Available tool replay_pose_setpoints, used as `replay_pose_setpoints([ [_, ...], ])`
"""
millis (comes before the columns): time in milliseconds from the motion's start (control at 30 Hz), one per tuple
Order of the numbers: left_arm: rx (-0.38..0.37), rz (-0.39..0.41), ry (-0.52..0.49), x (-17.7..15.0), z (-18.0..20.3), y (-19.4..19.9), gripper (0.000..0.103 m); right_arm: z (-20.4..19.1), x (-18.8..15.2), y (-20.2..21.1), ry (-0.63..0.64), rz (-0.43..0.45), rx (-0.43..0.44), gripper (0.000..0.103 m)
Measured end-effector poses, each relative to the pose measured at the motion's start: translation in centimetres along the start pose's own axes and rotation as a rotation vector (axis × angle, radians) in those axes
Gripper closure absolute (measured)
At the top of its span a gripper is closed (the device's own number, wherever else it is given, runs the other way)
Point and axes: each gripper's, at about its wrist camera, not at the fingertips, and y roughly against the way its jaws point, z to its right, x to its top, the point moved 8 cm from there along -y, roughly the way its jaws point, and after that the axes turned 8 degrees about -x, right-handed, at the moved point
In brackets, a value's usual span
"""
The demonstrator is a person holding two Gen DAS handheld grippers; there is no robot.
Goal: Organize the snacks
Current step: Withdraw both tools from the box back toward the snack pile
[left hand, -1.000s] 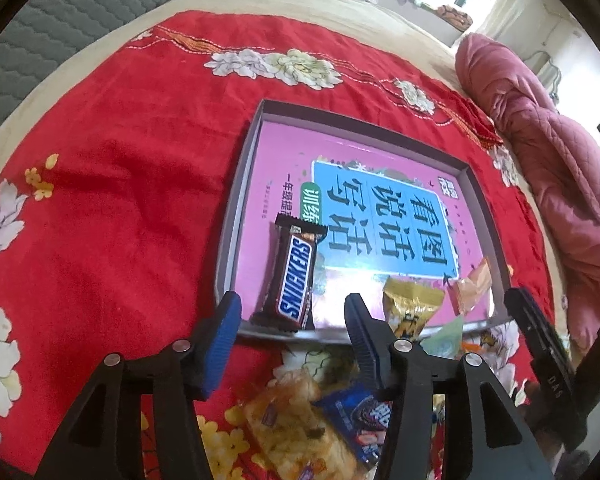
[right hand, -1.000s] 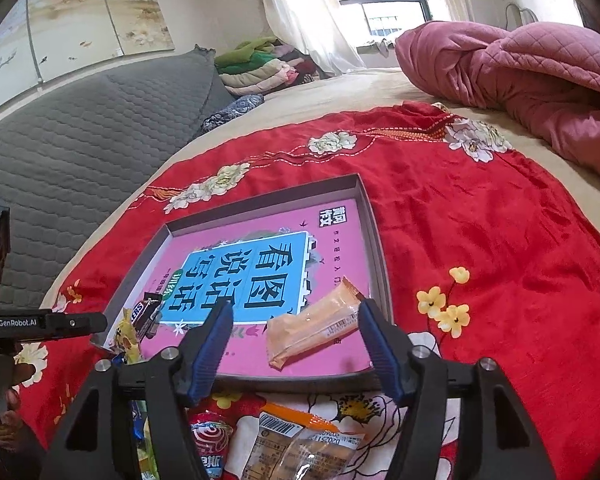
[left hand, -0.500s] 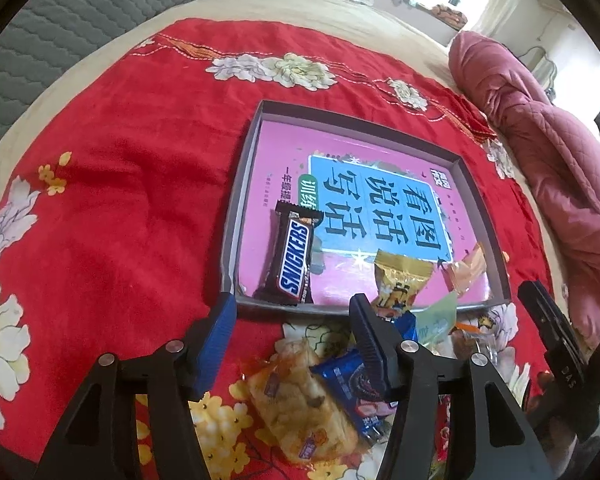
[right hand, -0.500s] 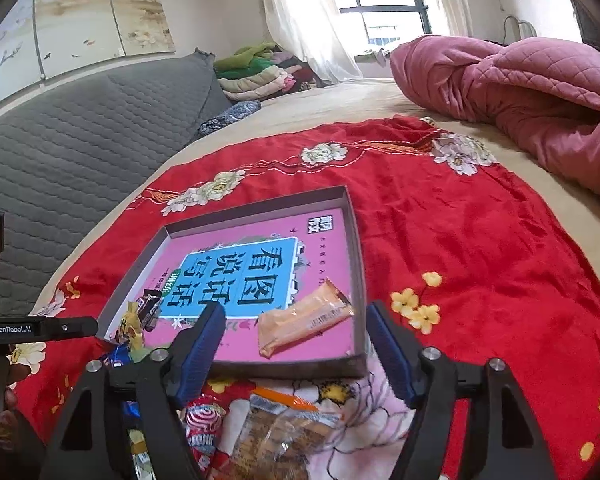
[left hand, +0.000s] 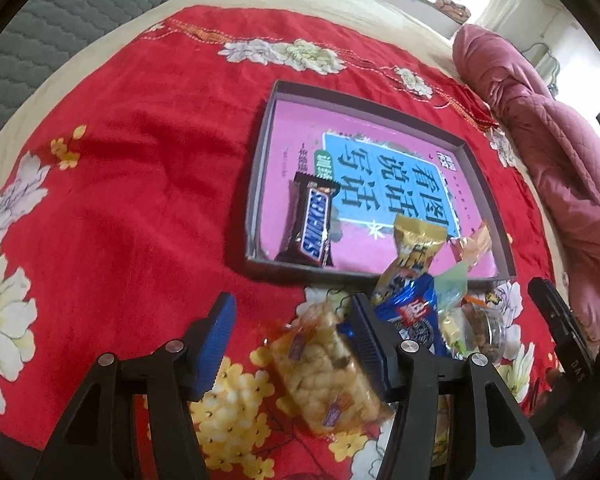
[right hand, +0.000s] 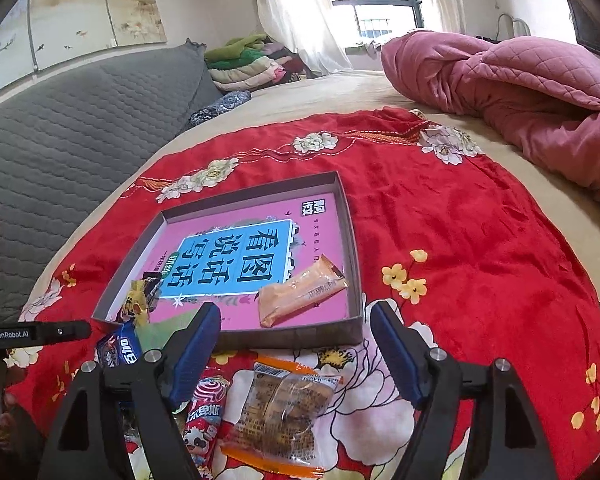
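Observation:
A shallow grey box (left hand: 260, 152) with a pink printed bottom lies on the red cloth; it also shows in the right wrist view (right hand: 352, 240). In it lie a Snickers bar (left hand: 313, 222), a yellow packet (left hand: 414, 248) leaning over the near rim, and an orange wrapped bar (right hand: 302, 294). My left gripper (left hand: 292, 336) is open and empty over a clear pack of puffed snack (left hand: 322, 368), beside a blue cookie pack (left hand: 414, 312). My right gripper (right hand: 294, 350) is open and empty above a clear-and-orange cake pack (right hand: 284, 408) and a red candy stick (right hand: 204, 412).
A pink quilt (right hand: 512, 92) is heaped at the far right of the bed. A grey padded headboard (right hand: 68, 128) runs along the left, with folded clothes (right hand: 248, 64) behind. Several loose snacks lie in front of the box's near rim.
Both grippers have drawn back from the box toward the near edge of the cloth. The loose snacks in front of the box have come into view under them. Both stay open.

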Motion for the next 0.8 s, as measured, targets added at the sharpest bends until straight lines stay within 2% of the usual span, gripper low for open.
replay_pose_setpoints([
  [567, -0.071, -0.102, 0.062, -3.6, -0.8, -0.7, 0.042, -0.3, -1.7, 0.7, 0.014, -0.057, -0.029, 0.026],
  [800, -0.104, -0.108, 0.055, -4.0, 0.4, -0.8, 0.042, 0.2, -2.3, 0.7, 0.002, -0.081, -0.038, 0.026],
])
